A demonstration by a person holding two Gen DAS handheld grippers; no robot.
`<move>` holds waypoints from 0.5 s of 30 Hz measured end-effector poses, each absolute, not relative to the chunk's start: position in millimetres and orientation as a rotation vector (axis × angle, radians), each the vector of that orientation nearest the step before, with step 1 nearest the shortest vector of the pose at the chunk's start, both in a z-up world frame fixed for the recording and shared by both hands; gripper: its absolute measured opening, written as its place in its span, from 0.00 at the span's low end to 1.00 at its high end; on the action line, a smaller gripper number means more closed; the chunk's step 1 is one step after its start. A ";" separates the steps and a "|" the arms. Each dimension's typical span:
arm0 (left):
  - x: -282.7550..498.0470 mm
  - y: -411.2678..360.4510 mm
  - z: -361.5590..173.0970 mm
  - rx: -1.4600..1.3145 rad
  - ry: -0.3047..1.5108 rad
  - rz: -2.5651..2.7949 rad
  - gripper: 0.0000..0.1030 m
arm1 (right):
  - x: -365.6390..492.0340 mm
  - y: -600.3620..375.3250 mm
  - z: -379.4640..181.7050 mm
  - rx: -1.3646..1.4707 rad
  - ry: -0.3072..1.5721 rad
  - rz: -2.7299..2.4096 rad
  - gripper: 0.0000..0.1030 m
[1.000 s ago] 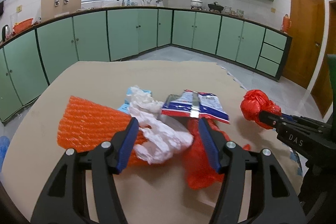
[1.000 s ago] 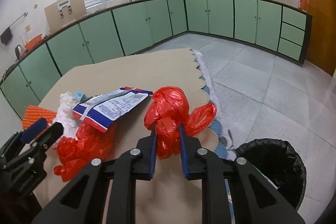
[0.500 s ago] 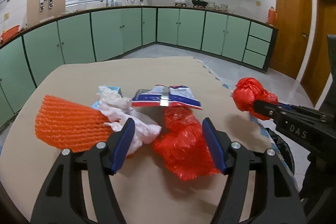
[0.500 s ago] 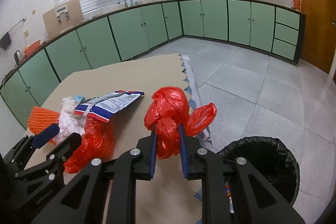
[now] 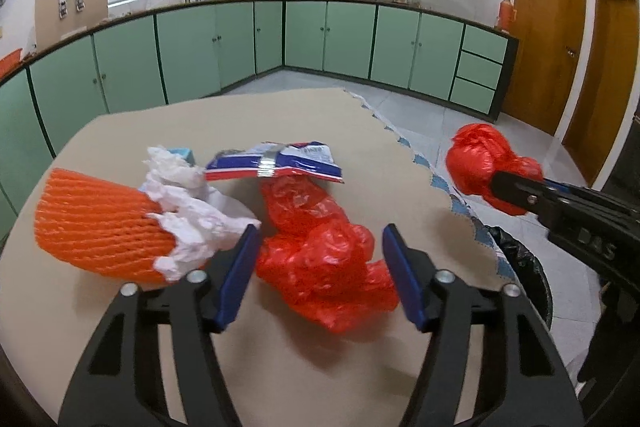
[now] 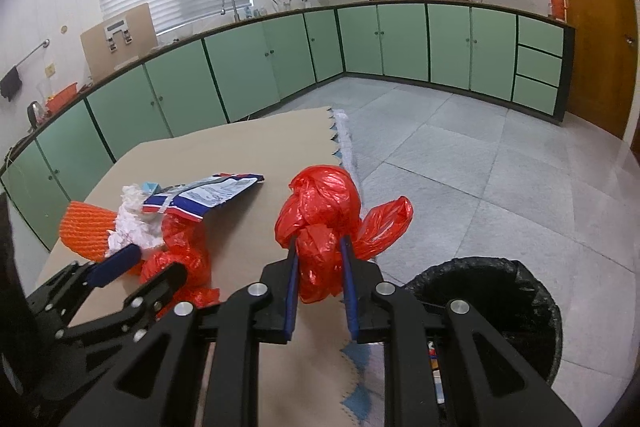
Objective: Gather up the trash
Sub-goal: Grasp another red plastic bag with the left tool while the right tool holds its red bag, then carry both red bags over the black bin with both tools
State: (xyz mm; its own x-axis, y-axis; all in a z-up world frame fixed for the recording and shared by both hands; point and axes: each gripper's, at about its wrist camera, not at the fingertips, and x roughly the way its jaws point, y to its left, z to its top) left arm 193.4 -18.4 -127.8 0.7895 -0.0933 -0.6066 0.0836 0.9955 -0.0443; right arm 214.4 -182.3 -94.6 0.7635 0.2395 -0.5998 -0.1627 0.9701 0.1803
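A crumpled red plastic bag (image 5: 316,251) lies on the brown table (image 5: 240,119), between the blue pads of my left gripper (image 5: 320,233). The jaws are closing around it, and the pads stand at its sides without a clear squeeze. My right gripper (image 6: 320,243) is shut on a knotted red bag (image 6: 324,199) and holds it in the air at the table's right edge. In the left wrist view that gripper (image 5: 504,183) and its knotted bag (image 5: 480,159) are at the right. The right wrist view has my left gripper (image 6: 158,261) at lower left.
A blue-and-white snack wrapper (image 5: 280,163), white crumpled tissue (image 5: 188,211) and an orange foam net (image 5: 96,223) lie on the table's left half. A black-lined bin (image 6: 500,291) stands on the floor just right of the table. Green cabinets run along the far walls.
My left gripper has shifted right, from over the white tissue to the red bag, and its jaws have narrowed a little. The right gripper has carried the knotted bag right, toward the bin.
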 end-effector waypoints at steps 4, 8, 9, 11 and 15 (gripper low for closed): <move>200.9 -24.7 -133.6 -0.040 0.700 -0.120 0.34 | 207.8 -188.4 -94.5 0.119 0.663 0.208 0.18; 203.9 -28.4 -138.1 -0.051 0.722 -0.130 0.17 | 203.2 -194.1 -96.0 0.126 0.662 0.204 0.18; 203.7 -27.2 -137.5 -0.059 0.720 -0.128 0.13 | 202.2 -194.7 -95.6 0.127 0.661 0.204 0.18; 200.5 -25.5 -135.7 -0.069 0.709 -0.124 0.12 | 199.4 -195.2 -95.0 0.128 0.656 0.206 0.18; 183.8 -22.2 -124.6 -0.077 0.671 -0.127 0.11 | 193.0 -193.8 -90.7 0.119 0.640 0.211 0.18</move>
State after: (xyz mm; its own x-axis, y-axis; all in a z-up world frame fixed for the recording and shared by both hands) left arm 183.8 -22.2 -124.6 0.7758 -0.1421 -0.6148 0.0925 0.9894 -0.1119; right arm 193.0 -193.8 -90.7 0.7819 0.2320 -0.5787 -0.1586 0.9717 0.1752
